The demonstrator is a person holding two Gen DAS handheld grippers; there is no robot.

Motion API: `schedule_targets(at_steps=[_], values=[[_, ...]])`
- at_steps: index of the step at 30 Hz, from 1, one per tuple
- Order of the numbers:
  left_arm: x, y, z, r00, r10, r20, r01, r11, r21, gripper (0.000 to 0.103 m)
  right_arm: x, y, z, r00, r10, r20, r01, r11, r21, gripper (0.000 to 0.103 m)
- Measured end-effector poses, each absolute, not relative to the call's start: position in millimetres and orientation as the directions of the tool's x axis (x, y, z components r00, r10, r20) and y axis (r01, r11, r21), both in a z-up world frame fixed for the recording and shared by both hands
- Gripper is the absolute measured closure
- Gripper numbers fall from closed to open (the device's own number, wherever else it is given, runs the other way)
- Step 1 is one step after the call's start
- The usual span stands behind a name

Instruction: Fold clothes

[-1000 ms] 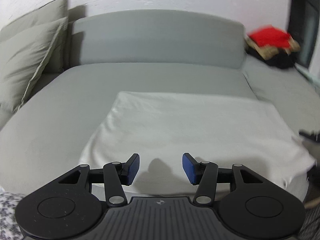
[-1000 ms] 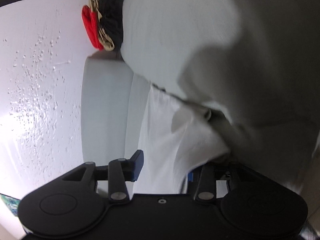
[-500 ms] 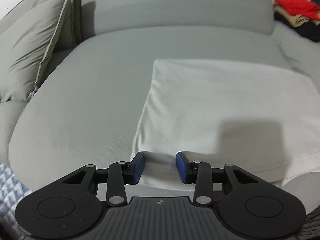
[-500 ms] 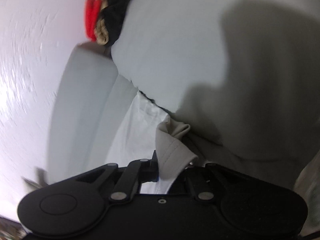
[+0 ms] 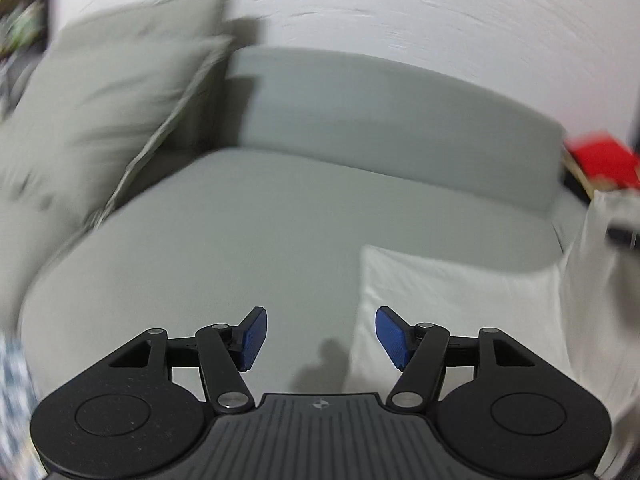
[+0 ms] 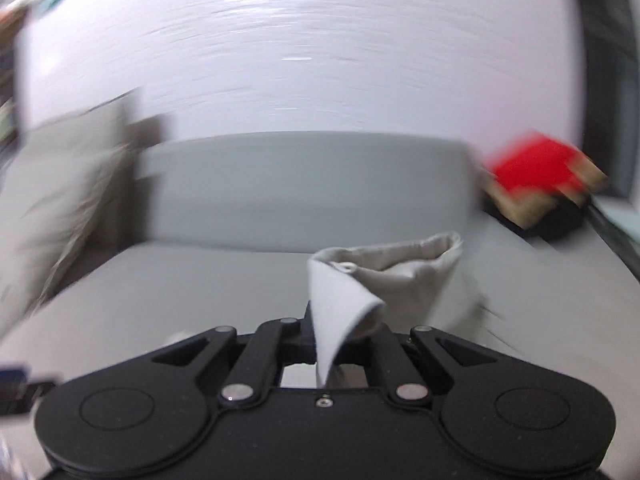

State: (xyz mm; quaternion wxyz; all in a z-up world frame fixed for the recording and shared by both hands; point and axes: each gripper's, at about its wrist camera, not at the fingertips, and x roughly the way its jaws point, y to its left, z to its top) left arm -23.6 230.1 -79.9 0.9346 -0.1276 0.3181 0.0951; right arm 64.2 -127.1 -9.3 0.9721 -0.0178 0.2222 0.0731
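A white garment lies on the grey sofa seat, its right side lifted off the cushion. My left gripper hovers over the seat by the garment's left edge, jaws opening, nothing between the blue pads. In the right wrist view my right gripper is shut on a bunched corner of the white garment, which sticks up between the fingers and hides the pads. The corner hangs above the seat.
Two grey cushions lean at the sofa's left end. A pile of folded clothes with a red one on top sits at the right end. The backrest and a white wall stand behind. Both views are motion-blurred.
My left gripper slid left off the garment and widened. My right gripper rolled upright, closed on the garment's corner and lifted it off the sofa.
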Motion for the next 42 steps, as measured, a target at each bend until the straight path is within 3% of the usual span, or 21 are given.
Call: schedule_targets(at_steps=[4, 9, 25, 26, 28, 29, 32, 35, 40, 41, 42], values=[[-25, 253, -84, 0.786, 0.112, -0.608, -0.356, 0.887, -0.296, 0.046, 64, -55, -37, 0.837, 0.267, -0.478, -0.379, 0.912, -0.155, 0.100], [-21, 257, -88, 0.771, 0.088, -0.631, -0.362, 0.875, -0.320, 0.046, 78, -8, -97, 0.657, 0.292, -0.695, -0.532, 0.832, -0.154, 0.100], [-29, 260, -86, 0.798, 0.107, -0.593, -0.369, 0.865, -0.340, 0.046, 52, -21, -61, 0.594, 0.390, -0.703, -0.436, 0.891, 0.126, 0.100], [-30, 260, -86, 0.800, 0.110, -0.590, -0.372, 0.863, -0.343, 0.046, 54, -19, -63, 0.569, 0.410, -0.713, -0.450, 0.881, 0.147, 0.097], [-32, 263, -85, 0.798, 0.114, -0.592, -0.381, 0.856, -0.349, 0.046, 59, -16, -68, 0.489, 0.472, -0.734, -0.482, 0.847, 0.223, 0.077], [-33, 263, -85, 0.798, 0.115, -0.592, -0.383, 0.854, -0.351, 0.046, 63, -20, -68, 0.448, 0.525, -0.724, -0.485, 0.823, 0.296, 0.057], [-35, 265, -85, 0.799, 0.120, -0.589, -0.386, 0.853, -0.351, 0.046, 64, -46, -60, 0.408, 0.647, -0.644, -0.463, 0.755, 0.464, 0.049], [-34, 262, -86, 0.796, 0.116, -0.594, -0.378, 0.862, -0.338, 0.046, 63, -81, -48, 0.436, 0.673, -0.598, -0.441, 0.739, 0.510, 0.049], [-19, 237, -86, 0.788, 0.071, -0.611, -0.289, 0.920, -0.265, 0.053, 56, -148, -39, 0.588, 0.555, -0.588, -0.337, 0.830, 0.446, 0.051], [-15, 227, -86, 0.788, 0.052, -0.613, -0.248, 0.939, -0.239, 0.057, 55, -158, -41, 0.619, 0.517, -0.591, -0.307, 0.852, 0.424, 0.054], [-9, 215, -88, 0.781, 0.032, -0.624, -0.202, 0.958, -0.204, 0.059, 51, -166, -45, 0.642, 0.480, -0.598, -0.279, 0.873, 0.401, 0.066]])
